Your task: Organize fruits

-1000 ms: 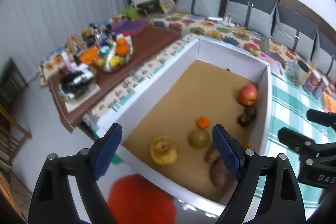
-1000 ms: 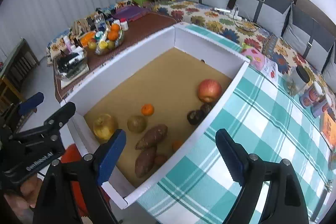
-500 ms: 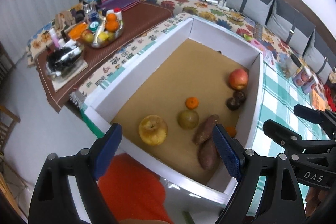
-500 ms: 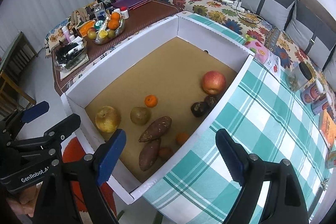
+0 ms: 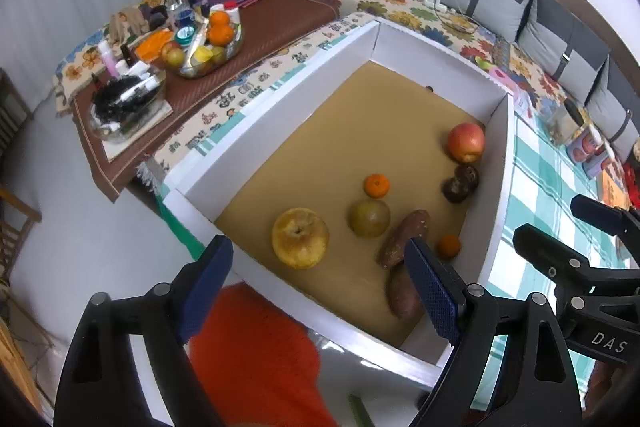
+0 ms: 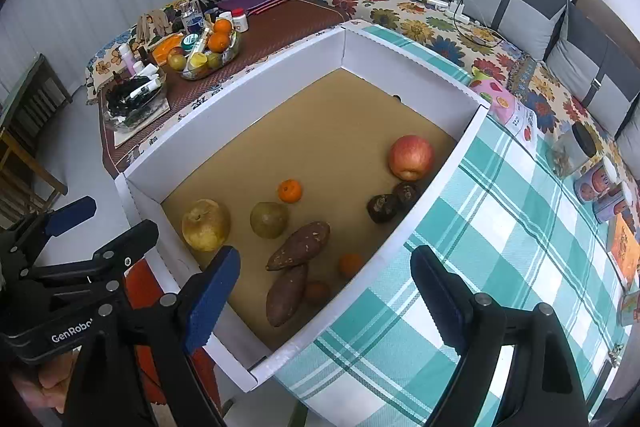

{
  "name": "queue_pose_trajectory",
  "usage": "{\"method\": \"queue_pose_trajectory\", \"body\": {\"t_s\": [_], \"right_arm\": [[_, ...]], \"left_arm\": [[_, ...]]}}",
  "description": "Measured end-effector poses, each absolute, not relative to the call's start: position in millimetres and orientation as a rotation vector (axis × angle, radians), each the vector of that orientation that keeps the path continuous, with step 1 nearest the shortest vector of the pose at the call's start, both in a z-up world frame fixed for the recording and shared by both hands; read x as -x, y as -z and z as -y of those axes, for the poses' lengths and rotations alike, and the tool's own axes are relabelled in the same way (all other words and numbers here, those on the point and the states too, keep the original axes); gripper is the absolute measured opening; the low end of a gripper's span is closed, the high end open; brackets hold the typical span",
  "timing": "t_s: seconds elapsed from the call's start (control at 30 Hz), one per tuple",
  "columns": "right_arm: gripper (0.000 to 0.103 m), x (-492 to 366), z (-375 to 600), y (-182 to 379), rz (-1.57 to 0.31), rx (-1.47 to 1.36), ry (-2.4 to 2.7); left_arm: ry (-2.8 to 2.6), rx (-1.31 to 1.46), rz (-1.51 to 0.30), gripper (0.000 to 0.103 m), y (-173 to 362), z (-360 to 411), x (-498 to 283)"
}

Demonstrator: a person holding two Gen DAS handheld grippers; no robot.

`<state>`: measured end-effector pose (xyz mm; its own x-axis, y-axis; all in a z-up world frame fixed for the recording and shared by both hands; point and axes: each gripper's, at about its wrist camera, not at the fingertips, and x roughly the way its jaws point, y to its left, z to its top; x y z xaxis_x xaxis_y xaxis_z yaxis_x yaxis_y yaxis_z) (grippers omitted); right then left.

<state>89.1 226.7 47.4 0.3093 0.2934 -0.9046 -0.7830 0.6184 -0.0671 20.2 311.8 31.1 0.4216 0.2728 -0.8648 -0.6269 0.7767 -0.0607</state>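
White-walled box (image 6: 416, 227) on the checked cloth (image 6: 500, 247) holds one red apple (image 6: 411, 157), two pears (image 6: 206, 225), two sweet potatoes (image 6: 299, 246), two oranges (image 6: 290, 190) and two dark fruits (image 6: 383, 208); left gripper (image 5: 320, 287) and right gripper (image 6: 326, 291) both hover spread wide, empty.

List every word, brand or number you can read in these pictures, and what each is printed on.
"DAS": on the right gripper, where it shows in the left wrist view.
"GenRobo", cut off at the end: on the left gripper, in the right wrist view.
Print on the tins and paper card: too small to read.
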Motion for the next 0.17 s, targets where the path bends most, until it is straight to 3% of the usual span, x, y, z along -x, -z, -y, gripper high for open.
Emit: {"method": "queue_pose_trajectory", "body": {"t_s": [0.17], "right_arm": [[0.087, -89.6, -226.7, -46.7, -1.026, 0.562, -0.766]], "left_arm": [[-0.577, 0.404, -0.974, 0.089, -29.7, -310.6, -18.7]]}}
